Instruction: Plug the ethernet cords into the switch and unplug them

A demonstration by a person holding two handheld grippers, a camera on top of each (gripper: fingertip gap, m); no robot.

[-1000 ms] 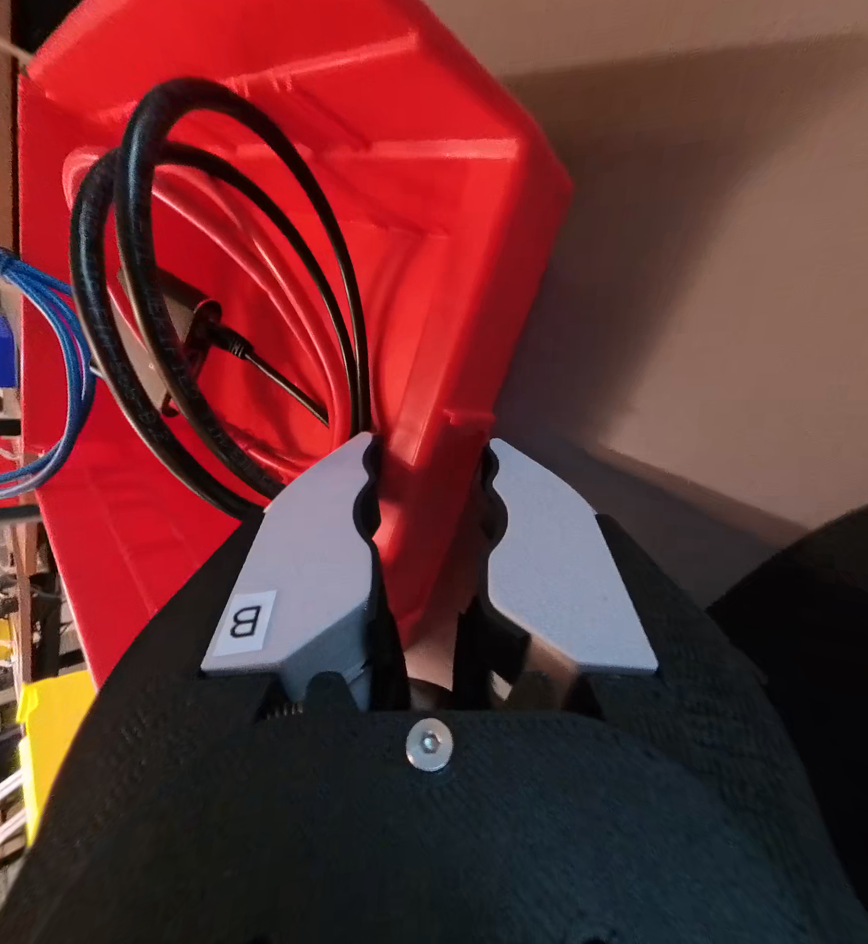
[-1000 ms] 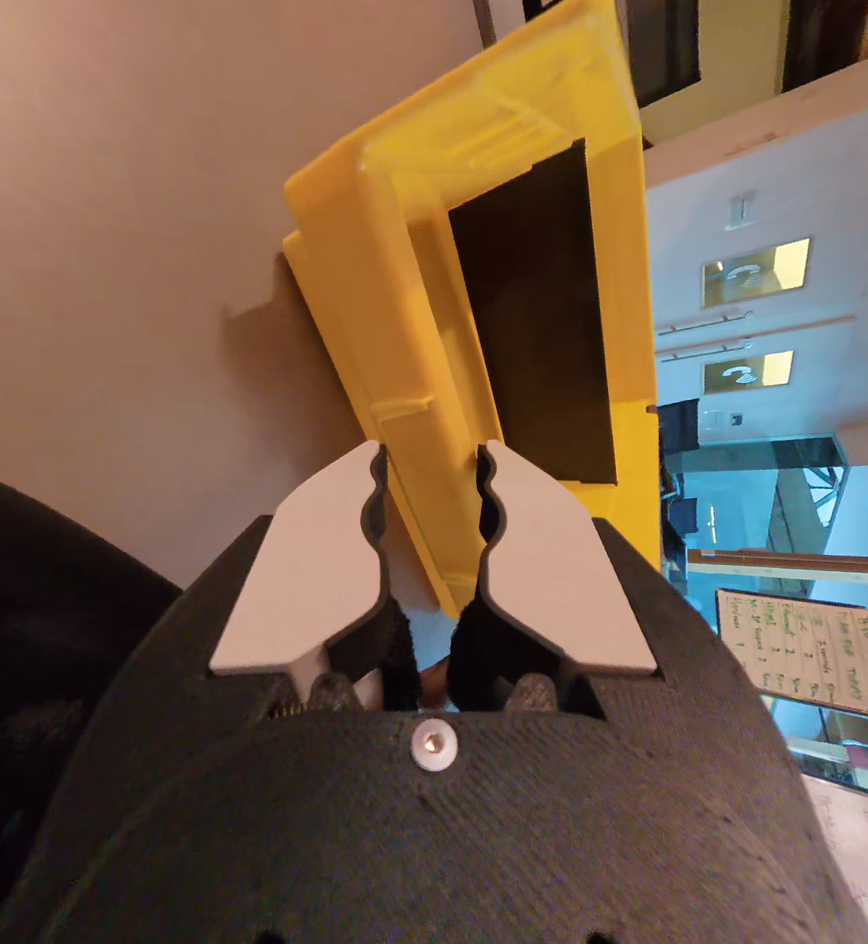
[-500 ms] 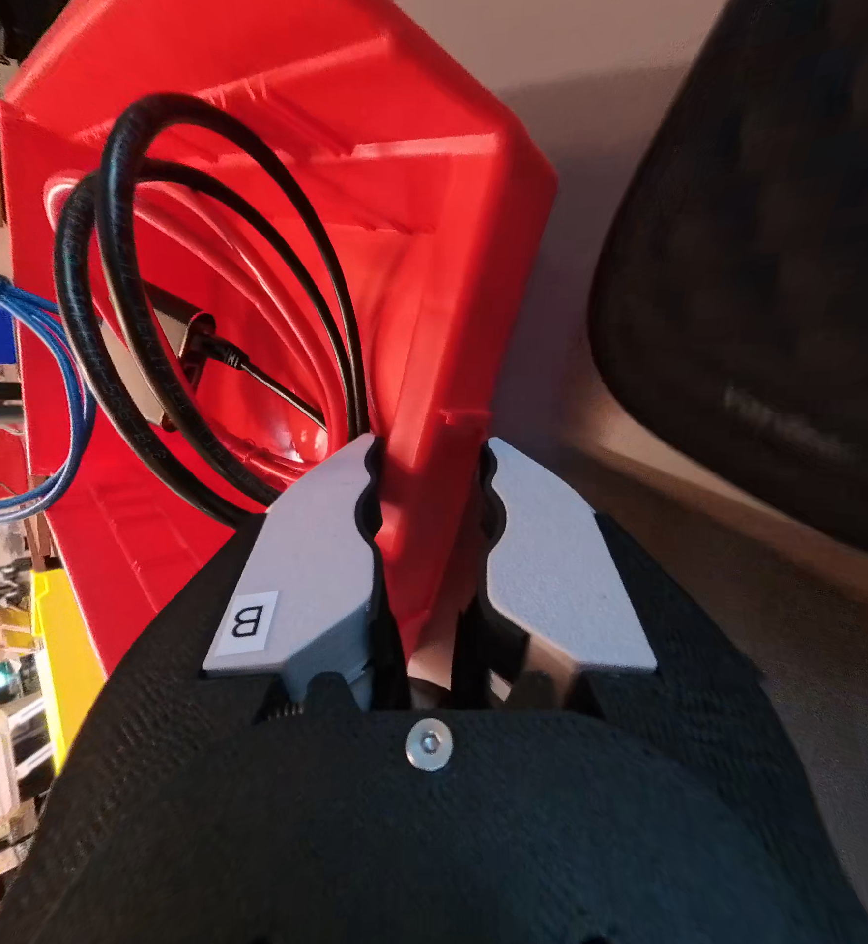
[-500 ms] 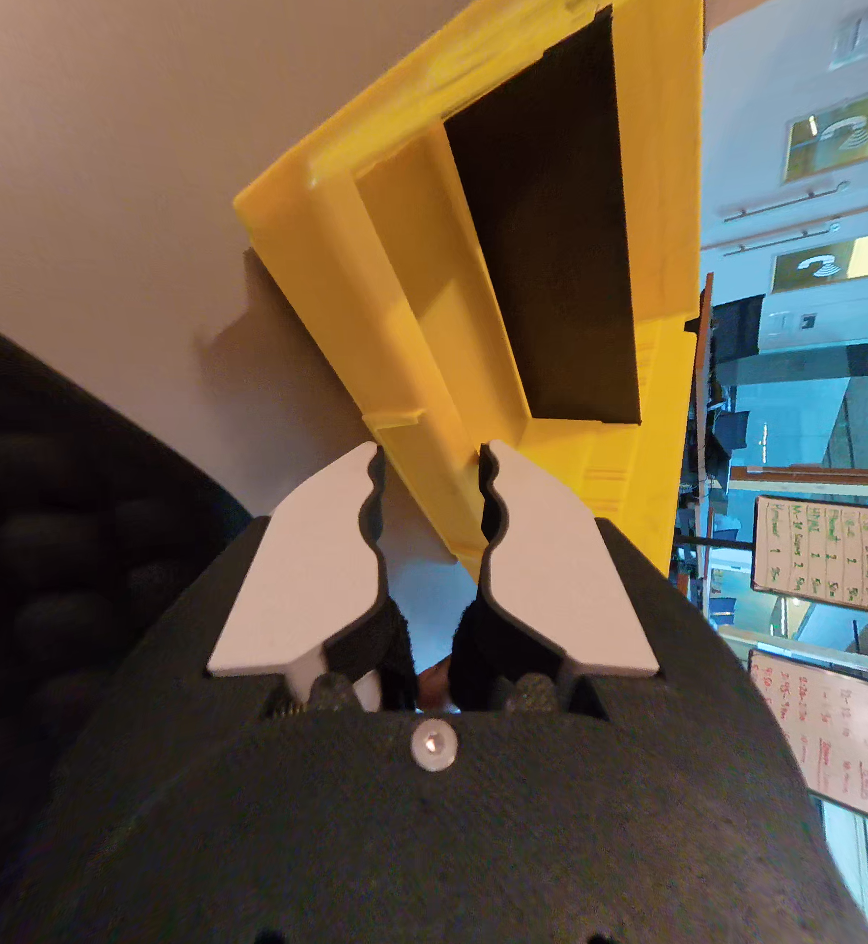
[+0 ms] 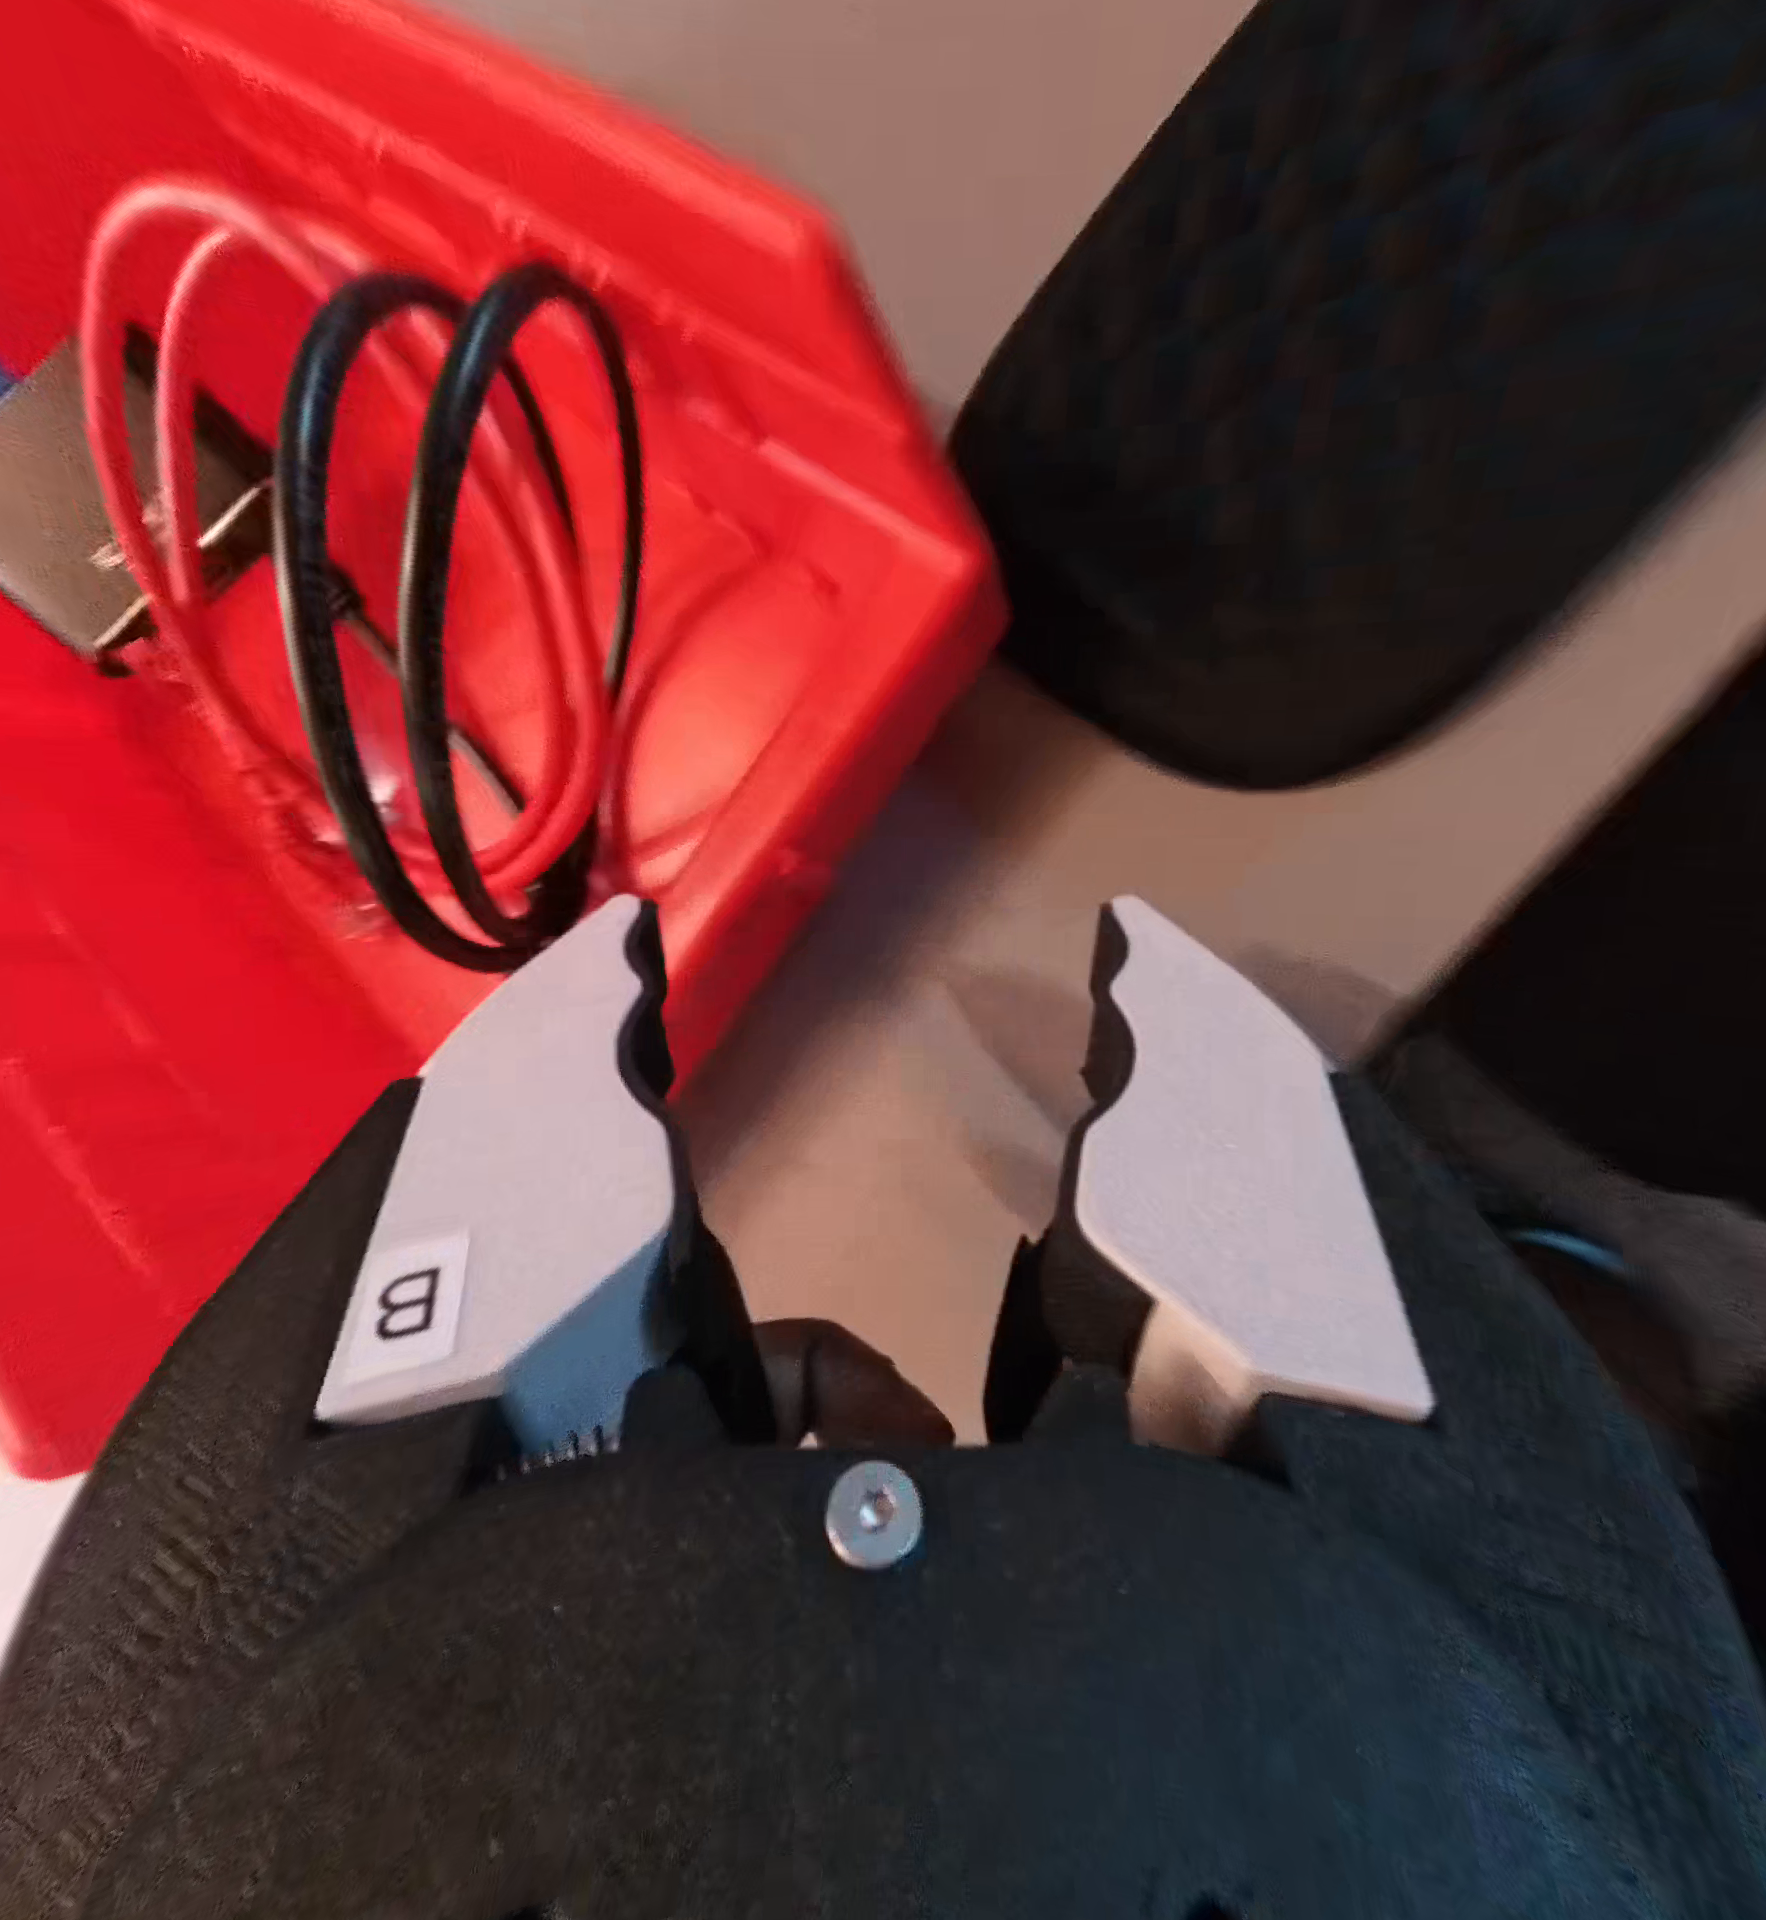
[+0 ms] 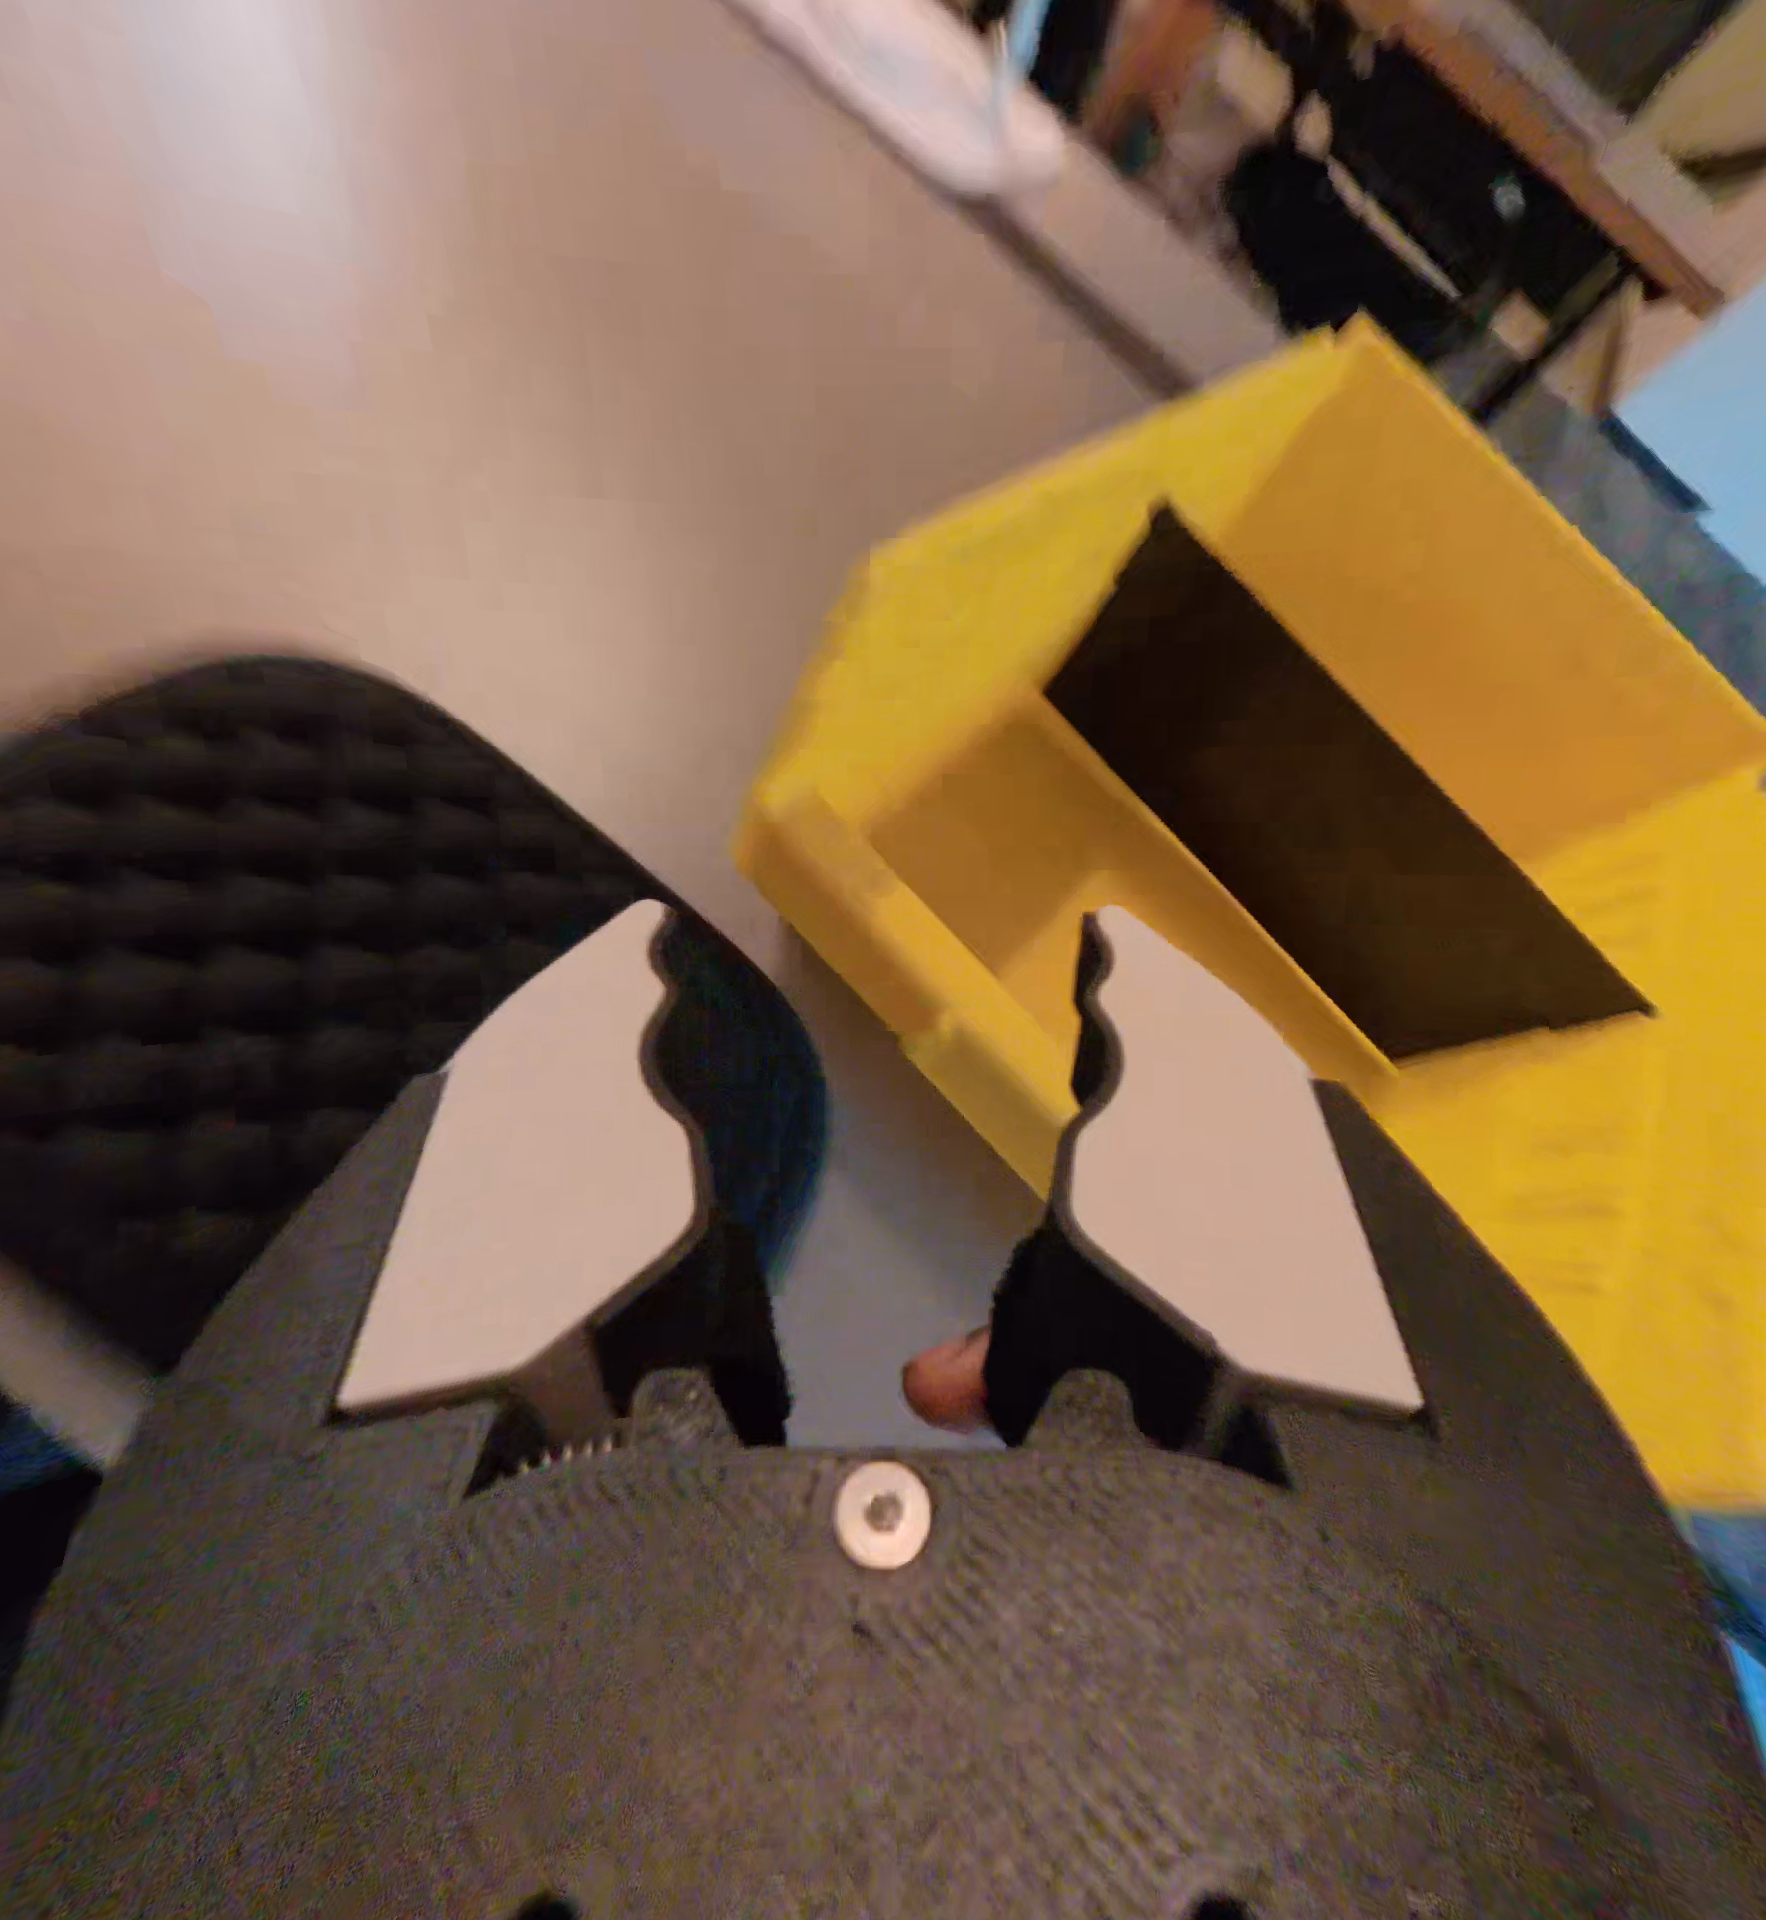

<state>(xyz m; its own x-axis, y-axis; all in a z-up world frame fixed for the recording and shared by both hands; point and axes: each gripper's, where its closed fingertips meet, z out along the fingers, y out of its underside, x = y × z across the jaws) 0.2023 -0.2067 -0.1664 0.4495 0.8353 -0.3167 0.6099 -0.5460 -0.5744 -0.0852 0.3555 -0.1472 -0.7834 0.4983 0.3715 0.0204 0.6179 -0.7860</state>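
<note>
A pale beige table top (image 6: 443, 436) is seen in both wrist views, lit warmly and blurred by motion. In the right wrist view its far edge is crossed by a white strip (image 6: 920, 94), and dark shelving (image 6: 1378, 208) with a wooden board is seen beyond it at the upper right. A grey-blue carpeted floor (image 6: 1689, 540) is shown past the right edge. A black mesh chair back (image 5: 1430, 364) is seen over the table in the left wrist view.

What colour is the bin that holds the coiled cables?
Red bin; the left wrist view shows it best.
</note>
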